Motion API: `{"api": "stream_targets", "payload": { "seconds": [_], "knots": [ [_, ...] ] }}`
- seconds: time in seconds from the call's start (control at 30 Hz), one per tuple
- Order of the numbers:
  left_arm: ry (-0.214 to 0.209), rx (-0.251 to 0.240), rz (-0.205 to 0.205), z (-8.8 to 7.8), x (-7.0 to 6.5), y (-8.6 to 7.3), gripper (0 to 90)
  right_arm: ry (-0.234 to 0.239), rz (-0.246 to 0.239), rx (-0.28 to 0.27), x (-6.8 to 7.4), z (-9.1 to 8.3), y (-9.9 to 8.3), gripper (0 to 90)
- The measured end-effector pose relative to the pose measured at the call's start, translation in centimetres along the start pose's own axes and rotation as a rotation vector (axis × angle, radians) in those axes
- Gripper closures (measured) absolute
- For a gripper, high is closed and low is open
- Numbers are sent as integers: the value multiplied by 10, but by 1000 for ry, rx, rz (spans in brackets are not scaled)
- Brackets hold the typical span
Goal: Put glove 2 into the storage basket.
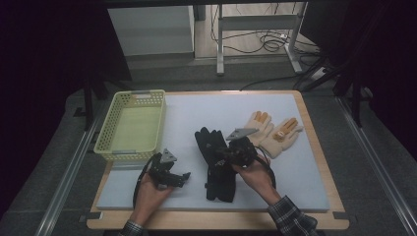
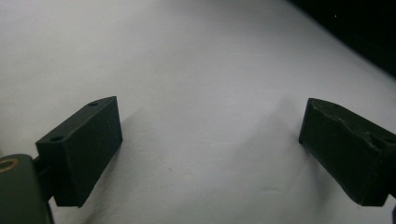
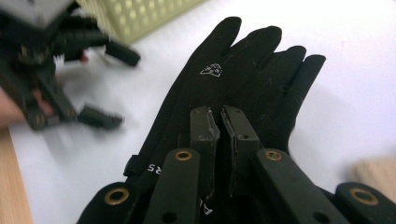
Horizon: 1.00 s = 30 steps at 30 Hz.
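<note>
- Black gloves [image 1: 215, 164] lie mid-bench in the high view, long axis running from the near edge away, fingers pointing far; the right gripper [image 1: 227, 153] sits over them, clearly nearer than the left gripper [image 1: 181, 178], which rests beside the yellow basket [image 1: 132, 125].
- Left gripper view: jaws stand wide over bare white mat [image 2: 201, 70], holding nothing.
- Right gripper view: jaws nearly together just above the gloves' [image 3: 243, 70] palm, fingers ahead; whether cloth is pinched, I cannot tell.
</note>
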<state>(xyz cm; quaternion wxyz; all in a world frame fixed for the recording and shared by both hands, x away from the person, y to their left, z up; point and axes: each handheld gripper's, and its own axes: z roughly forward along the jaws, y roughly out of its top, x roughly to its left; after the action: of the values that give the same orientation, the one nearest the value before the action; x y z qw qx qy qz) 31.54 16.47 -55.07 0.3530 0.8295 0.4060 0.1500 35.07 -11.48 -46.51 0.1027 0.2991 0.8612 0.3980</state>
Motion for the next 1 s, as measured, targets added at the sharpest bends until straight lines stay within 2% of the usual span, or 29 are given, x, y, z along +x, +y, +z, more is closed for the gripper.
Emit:
{"api": "stream_targets", "payload": {
  "seconds": [0.1,0.13,0.2,0.3,0.47,0.6,0.7,0.8,0.87,0.9,0.93,1.0],
  "knots": [
    [0,0,-5,0,0,0,61,1,-13,31,1,1,-14,781],
    [0,1,-4,0,0,0,60,-1,-22,26,1,0,-17,745],
    [-1,1,-5,0,0,0,60,-4,-30,11,-2,-3,-16,720],
    [-1,2,1,0,0,0,60,-8,-60,6,-10,-6,-5,716],
    [-1,2,0,0,0,0,60,38,-109,58,-15,14,3,662],
    [-1,5,4,0,0,0,61,52,-158,123,-13,34,-1,557],
    [-1,2,1,0,0,0,61,77,-194,157,-14,40,-8,535],
    [-1,3,2,0,0,0,60,95,-208,169,-17,41,-11,545],
    [0,3,3,0,0,0,60,89,-241,190,-18,44,-14,578],
    [0,4,4,0,0,0,60,87,-258,194,-17,46,-15,614],
    [-1,3,1,0,0,0,60,98,-256,201,-18,47,-15,702],
    [-1,5,2,0,0,0,61,127,-237,221,-17,49,-14,783]
  ]
}}
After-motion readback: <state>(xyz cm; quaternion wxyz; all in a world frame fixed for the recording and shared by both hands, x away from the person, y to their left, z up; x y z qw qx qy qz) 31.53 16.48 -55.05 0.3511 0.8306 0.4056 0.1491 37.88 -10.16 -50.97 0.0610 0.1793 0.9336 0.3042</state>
